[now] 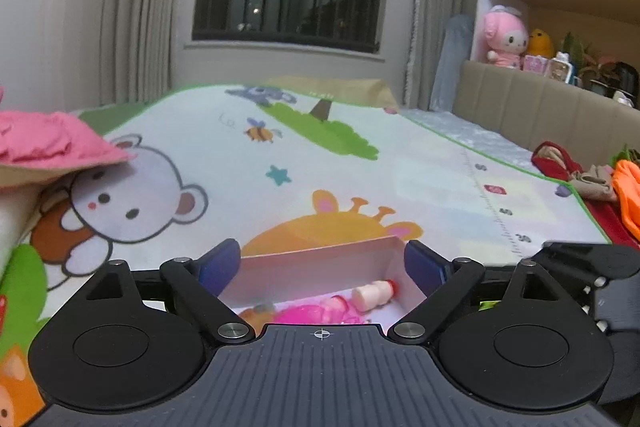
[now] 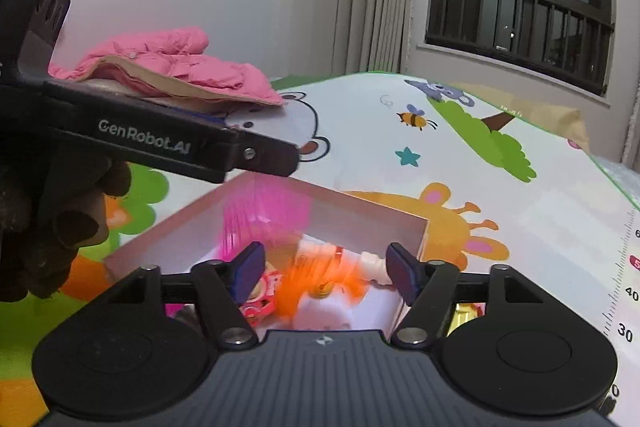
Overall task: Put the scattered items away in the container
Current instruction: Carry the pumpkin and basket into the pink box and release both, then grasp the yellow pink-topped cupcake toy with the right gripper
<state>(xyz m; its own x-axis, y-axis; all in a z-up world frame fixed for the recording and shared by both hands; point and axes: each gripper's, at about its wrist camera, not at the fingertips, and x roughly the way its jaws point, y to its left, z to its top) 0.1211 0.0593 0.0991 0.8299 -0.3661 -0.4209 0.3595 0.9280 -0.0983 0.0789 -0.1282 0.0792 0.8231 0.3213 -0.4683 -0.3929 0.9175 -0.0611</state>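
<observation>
A shallow white box [image 1: 320, 253] sits on the cartoon play mat, just ahead of both grippers; the right wrist view shows it too [image 2: 360, 207]. It holds a small white bottle with a red cap [image 1: 374, 294], a pink toy [image 1: 316, 313] and, in the right wrist view, a blurred orange item [image 2: 316, 279] and a pink-red trinket [image 2: 260, 297]. My left gripper [image 1: 322, 261] is open and empty above the box's near side. My right gripper [image 2: 326, 269] is open over the box, with the orange item blurred between the fingers. The left gripper's body [image 2: 160, 143] shows at the left.
A pink padded jacket [image 2: 172, 67] lies at the mat's far left. Red and orange clothes [image 1: 592, 183] lie at the right by a beige upholstered bed frame [image 1: 540, 107]. A shelf with plush toys [image 1: 504, 35] stands behind. A yellow item [image 2: 466, 317] lies outside the box at the right.
</observation>
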